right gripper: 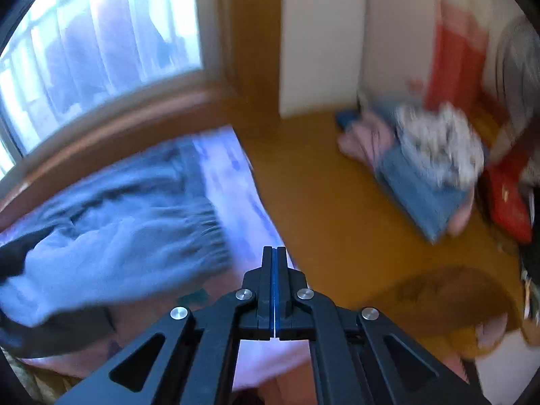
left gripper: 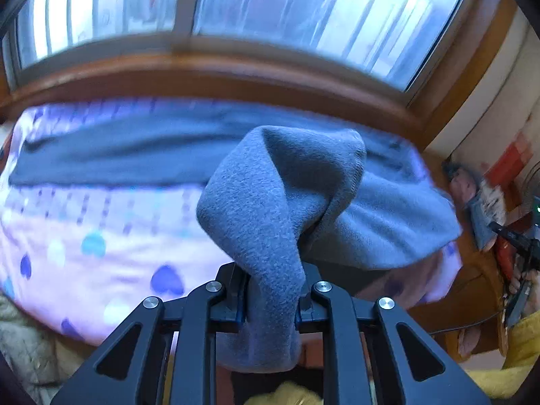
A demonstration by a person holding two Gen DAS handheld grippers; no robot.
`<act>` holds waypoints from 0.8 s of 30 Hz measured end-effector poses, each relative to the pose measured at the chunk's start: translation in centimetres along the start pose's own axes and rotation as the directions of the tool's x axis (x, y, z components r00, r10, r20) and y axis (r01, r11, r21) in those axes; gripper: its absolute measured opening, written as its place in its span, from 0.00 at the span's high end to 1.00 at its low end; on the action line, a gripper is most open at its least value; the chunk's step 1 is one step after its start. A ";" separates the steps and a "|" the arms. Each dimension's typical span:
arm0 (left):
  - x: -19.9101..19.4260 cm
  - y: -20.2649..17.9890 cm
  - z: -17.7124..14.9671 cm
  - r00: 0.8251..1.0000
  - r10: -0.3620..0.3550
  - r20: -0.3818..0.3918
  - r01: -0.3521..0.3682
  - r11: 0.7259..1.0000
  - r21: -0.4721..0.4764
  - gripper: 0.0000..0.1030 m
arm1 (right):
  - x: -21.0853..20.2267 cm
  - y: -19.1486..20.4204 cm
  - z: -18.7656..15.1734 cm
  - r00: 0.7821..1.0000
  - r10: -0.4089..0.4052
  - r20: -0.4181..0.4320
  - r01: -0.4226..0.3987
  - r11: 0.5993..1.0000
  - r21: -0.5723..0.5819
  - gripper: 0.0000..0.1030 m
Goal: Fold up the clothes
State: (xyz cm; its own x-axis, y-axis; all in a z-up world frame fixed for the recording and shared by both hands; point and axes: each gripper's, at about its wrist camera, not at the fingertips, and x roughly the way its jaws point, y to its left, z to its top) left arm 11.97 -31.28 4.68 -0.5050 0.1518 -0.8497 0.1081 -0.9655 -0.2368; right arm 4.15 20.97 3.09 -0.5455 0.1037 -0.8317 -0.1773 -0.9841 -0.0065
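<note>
So closest to the lens on the left side, the black two-finger left gripper [left gripper: 271, 300] has its jaws pinched in on a thick bunch of the grey-blue fleece garment [left gripper: 280, 199]. The wad bulges up between the pads and a tail of it hangs below them, so it's a proper clamp on cloth, not quite closed all the way because the fabric fills the gap. From there the fleece runs away from the gripper and drapes down to the bed, where the rest of it lies stretched across the pink-and-lilac bedsheet with heart prints [left gripper: 101, 236], up near the brown wooden window ledge [left gripper: 219, 77].

The black right gripper [right gripper: 275, 290] is different: jaws fully together, blue pad faces touching, nothing between them. It's off past the bed's edge, over the orange-brown wooden floor [right gripper: 320, 202], with the garment's gathered end lying just to its left on the sheet. Further back there's a blurry pile of folded clothes [right gripper: 422, 162] against the white wall.

My read: this is the lift-and-carry part of a fold, one end picked up to be brought over the rest. Next move probably needs the right gripper to open up and catch the matching edge so the fold comes over evenly, otherwise the fleece will just twist off the one pinch point.
</note>
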 end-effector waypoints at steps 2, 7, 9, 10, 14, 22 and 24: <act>1.8 0.7 -0.9 0.997 0.033 -0.076 -0.033 0.999 -0.007 0.77 | 1.7 0.0 -1.7 0.999 0.008 -0.051 -0.009 1.000 -0.016 1.00; 2.5 3.6 -2.4 0.989 0.057 -0.136 -0.066 0.996 -0.060 0.76 | 5.4 1.4 -3.2 0.976 0.190 -0.108 -0.184 0.981 0.062 0.95; 1.6 3.8 -2.1 0.993 0.057 -0.101 -0.063 0.997 -0.055 0.72 | 6.2 2.3 -2.8 0.965 0.239 -0.110 -0.233 0.970 0.063 0.77; 1.2 3.9 -1.9 0.994 0.071 -0.077 -0.075 0.996 -0.047 0.72 | 6.7 2.7 -2.6 0.962 0.252 -0.108 -0.247 0.967 0.058 0.55; -0.1 3.4 -1.2 0.995 0.102 -0.011 -0.102 0.995 -0.010 0.72 | 9.0 4.8 -1.4 0.971 0.221 -0.094 -0.223 0.975 -0.006 0.40; 3.8 -2.1 1.7 0.991 0.129 0.045 -0.136 0.972 0.193 0.54 | 12.1 9.1 -1.1 0.985 0.133 -0.113 -0.154 0.968 -0.197 0.40; 6.8 -2.4 2.4 0.985 0.171 0.003 -0.166 0.956 0.240 0.54 | 12.7 9.6 -1.3 0.986 0.112 -0.124 -0.137 0.965 -0.224 0.40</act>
State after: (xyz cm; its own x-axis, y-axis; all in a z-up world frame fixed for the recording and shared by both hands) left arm 6.18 -28.47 0.61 -0.4812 -0.0159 -0.8764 -0.0183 -0.9994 0.0282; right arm -3.41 12.67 -8.28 -0.4562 -0.0253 -0.8895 0.0874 -0.9960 -0.0165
